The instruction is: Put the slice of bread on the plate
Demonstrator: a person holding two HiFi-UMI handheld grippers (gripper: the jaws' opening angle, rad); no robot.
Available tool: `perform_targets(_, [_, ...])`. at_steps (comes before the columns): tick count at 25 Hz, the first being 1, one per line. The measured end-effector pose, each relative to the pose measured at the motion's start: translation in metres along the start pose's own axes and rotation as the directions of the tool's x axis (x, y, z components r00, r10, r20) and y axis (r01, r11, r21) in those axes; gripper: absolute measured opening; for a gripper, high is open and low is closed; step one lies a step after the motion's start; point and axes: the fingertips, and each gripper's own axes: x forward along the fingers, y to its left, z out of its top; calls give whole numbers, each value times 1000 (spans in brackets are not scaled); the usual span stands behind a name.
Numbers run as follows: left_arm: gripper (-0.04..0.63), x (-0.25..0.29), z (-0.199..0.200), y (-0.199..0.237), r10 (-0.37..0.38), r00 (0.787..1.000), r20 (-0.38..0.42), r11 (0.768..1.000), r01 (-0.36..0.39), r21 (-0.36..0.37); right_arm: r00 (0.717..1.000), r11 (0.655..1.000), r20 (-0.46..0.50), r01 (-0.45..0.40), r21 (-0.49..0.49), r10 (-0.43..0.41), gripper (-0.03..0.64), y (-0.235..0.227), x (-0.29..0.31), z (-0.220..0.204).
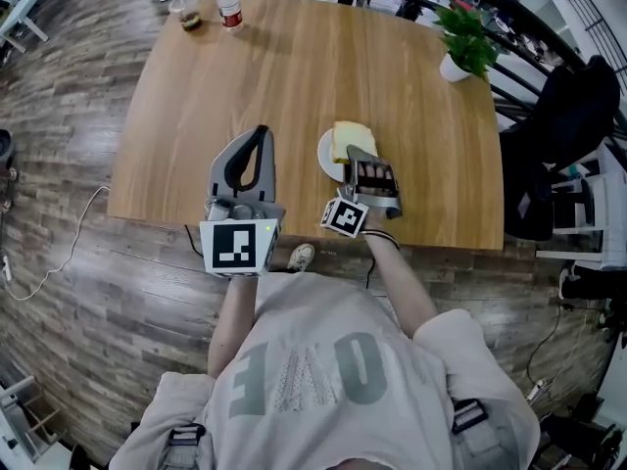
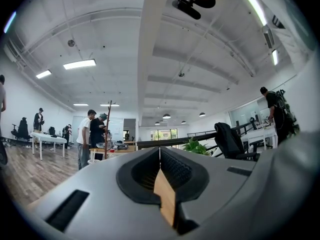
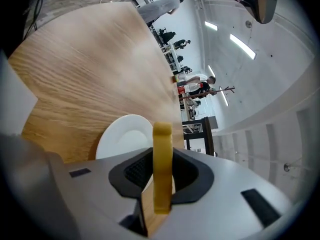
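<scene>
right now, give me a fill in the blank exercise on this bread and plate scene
The gripper clamped on the tan slice of bread is the ____ one.
The round plate near the bread is ____ in colour.
The left gripper is shut and holds ____.
The green potted plant stands at the far ____ corner of the wooden table.
Missing: right; white; nothing; right.

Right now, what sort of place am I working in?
Most likely an open-plan office or lab: long ceiling light panels overhead, white desks with people standing about, and a black office chair.
</scene>
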Motion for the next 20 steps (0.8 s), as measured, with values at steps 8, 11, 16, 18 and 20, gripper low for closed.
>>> perform_targets(8, [9, -3, -1, 7, 10, 1000, -3, 1000, -10, -16, 992, 982, 22, -129, 139, 127, 113, 26, 6, 4])
perform_targets(11, [9, -3, -1, 7, 8, 1000, -2, 1000, -8, -19, 992, 968, 8, -126, 216, 127, 190, 25, 9, 2])
perform_targets(16, [9, -2, 1, 3, 0, 1000, 6, 1000, 0, -21, 956, 918, 84, -294, 267, 282, 301, 25, 9, 3])
perform_targets(18, [9, -2, 1, 2, -3, 1000, 7, 1000, 3, -23, 924, 890, 77, -381, 251, 374, 304, 28, 7, -3])
perform_targets(20, [9, -2, 1, 1, -7, 1000, 8, 1000, 7, -27, 897, 870, 66, -441, 222, 438, 305, 29, 3, -10])
